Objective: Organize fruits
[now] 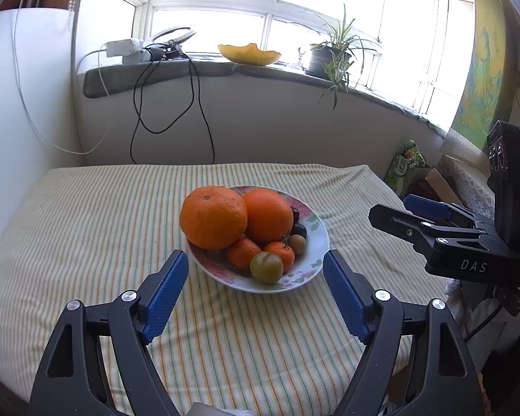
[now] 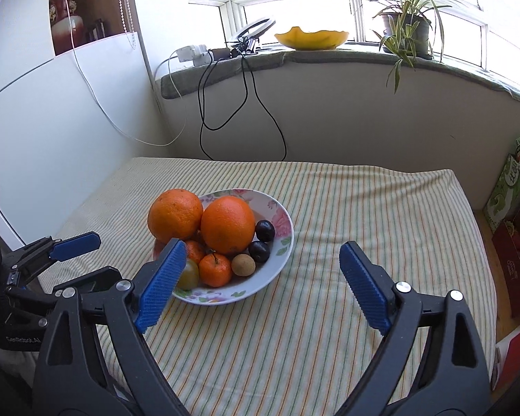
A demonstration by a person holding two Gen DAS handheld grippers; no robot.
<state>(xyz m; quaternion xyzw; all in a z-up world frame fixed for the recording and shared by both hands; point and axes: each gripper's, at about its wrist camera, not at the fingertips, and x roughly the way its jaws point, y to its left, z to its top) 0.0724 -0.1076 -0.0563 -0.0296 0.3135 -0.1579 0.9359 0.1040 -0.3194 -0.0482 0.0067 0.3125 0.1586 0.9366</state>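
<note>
A floral plate (image 1: pixel 320 242) (image 2: pixel 284 242) sits on the striped cloth, piled with fruit. It holds two big oranges (image 1: pixel 213 216) (image 1: pixel 268 215) (image 2: pixel 175 213) (image 2: pixel 228 223), two small tangerines (image 1: pixel 242 253) (image 2: pixel 215 269), a green plum (image 1: pixel 266 267) (image 2: pixel 189 274), a brown longan (image 1: pixel 297 243) (image 2: pixel 242 265) and dark cherries (image 2: pixel 265 230). My left gripper (image 1: pixel 256 294) is open and empty, just in front of the plate. My right gripper (image 2: pixel 260 284) is open and empty, to the plate's right and in front of it. Each gripper shows in the other's view, the right one (image 1: pixel 398 213) and the left one (image 2: pixel 83 256).
The striped cloth (image 2: pixel 346 242) covers the table. A windowsill behind holds a yellow dish (image 2: pixel 312 39), a potted plant (image 2: pixel 405 27), a ring light and a power strip with cables hanging down. Boxes (image 2: pixel 509 187) stand at the table's right edge. A white wall is on the left.
</note>
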